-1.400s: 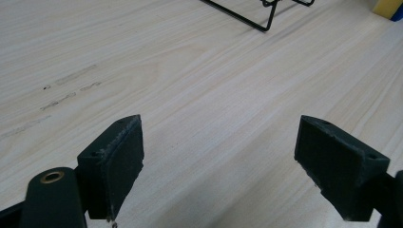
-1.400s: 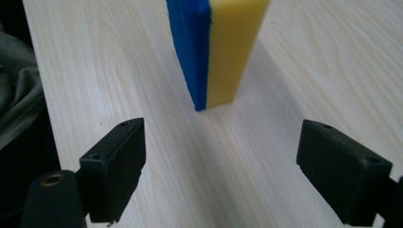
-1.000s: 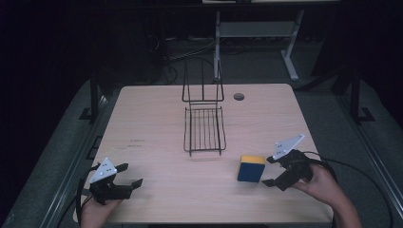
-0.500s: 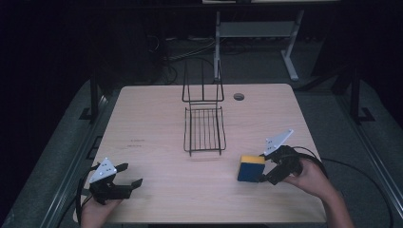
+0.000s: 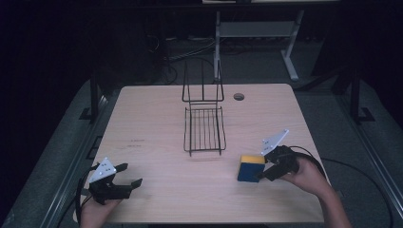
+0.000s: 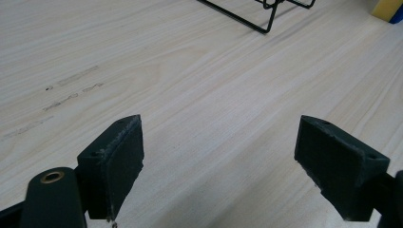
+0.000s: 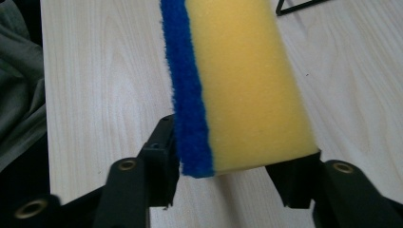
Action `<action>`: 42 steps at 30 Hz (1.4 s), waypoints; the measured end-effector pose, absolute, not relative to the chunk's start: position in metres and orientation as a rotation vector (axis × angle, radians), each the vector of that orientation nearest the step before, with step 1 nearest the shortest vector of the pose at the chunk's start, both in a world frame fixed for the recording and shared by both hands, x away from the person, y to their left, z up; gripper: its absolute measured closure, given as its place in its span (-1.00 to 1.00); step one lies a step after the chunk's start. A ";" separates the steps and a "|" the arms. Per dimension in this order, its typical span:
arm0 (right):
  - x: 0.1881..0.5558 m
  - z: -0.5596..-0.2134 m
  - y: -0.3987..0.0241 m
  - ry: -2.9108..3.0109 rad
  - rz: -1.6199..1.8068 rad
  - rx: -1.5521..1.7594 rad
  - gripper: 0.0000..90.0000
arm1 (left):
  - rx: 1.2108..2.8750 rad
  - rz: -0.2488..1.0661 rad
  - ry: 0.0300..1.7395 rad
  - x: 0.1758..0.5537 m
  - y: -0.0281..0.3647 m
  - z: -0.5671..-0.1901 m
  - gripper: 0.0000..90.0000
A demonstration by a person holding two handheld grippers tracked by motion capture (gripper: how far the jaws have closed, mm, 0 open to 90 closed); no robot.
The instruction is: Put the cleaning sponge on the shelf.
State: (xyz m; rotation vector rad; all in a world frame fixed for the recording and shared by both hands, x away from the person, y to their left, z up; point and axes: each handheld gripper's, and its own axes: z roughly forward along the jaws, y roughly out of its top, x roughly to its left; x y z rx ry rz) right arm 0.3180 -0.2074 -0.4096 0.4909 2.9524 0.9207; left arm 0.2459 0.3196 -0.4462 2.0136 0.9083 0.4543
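Note:
A yellow sponge (image 5: 249,167) with a blue scrub layer stands on the table (image 5: 152,123) at the front right. My right gripper (image 5: 260,170) reaches it from the right. In the right gripper view its jaws have just been closing, and the pads now press the near end of the sponge (image 7: 237,85), one on the blue face and one on the yellow. My left gripper (image 5: 129,175) rests at the front left, open, with bare wood between its fingers (image 6: 114,161).
A black wire rack (image 5: 204,128) with an upright back stands in the middle of the table; its foot (image 6: 266,14) is in the left gripper view. A round cable hole (image 5: 238,97) lies near the far edge. Dark floor and desk legs lie beyond.
My right gripper moved left up to the sponge and its jaws closed onto it. The left gripper and the rack stayed put.

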 end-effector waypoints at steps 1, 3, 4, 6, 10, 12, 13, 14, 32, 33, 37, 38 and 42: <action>0.318 -0.410 -0.207 2.953 0.922 0.486 0.12 | 2.014 0.454 0.909 0.246 0.320 -0.446 -0.64; 0.318 -0.409 -0.208 2.955 0.929 0.475 0.20 | 2.013 0.458 0.909 0.246 0.320 -0.445 -0.64; 0.318 -0.409 -0.208 2.955 0.929 0.475 0.20 | 2.013 0.458 0.909 0.246 0.320 -0.445 -0.64; 0.318 -0.408 -0.208 2.952 0.939 0.467 0.23 | 2.015 0.457 0.911 0.246 0.321 -0.445 -0.64; 0.318 -0.406 -0.207 2.947 0.956 0.462 0.24 | 2.014 0.458 0.908 0.246 0.320 -0.445 -0.64; 0.318 -0.404 -0.206 2.945 0.966 0.452 0.24 | 2.015 0.458 0.907 0.245 0.320 -0.445 -0.64; 0.319 -0.402 -0.203 2.944 0.960 0.441 0.24 | 2.014 0.458 0.908 0.245 0.320 -0.445 -0.64; 0.319 -0.402 -0.203 2.944 0.960 0.441 0.24 | 2.014 0.458 0.908 0.245 0.320 -0.445 -0.64; 0.333 -0.381 -0.176 2.948 0.995 0.361 0.24 | 2.012 0.456 0.909 0.245 0.321 -0.444 -0.64; 0.333 -0.381 -0.176 2.948 0.995 0.361 0.24 | 2.012 0.456 0.909 0.245 0.321 -0.444 -0.64; 0.336 -0.380 -0.173 2.950 1.005 0.360 0.24 | 2.016 0.456 0.905 0.245 0.321 -0.445 -0.64; 0.336 -0.380 -0.173 2.950 1.005 0.360 0.24 | 2.016 0.456 0.905 0.245 0.321 -0.445 -0.64; 0.338 -0.379 -0.170 2.952 1.001 0.354 0.24 | 2.014 0.458 0.905 0.245 0.321 -0.445 -0.64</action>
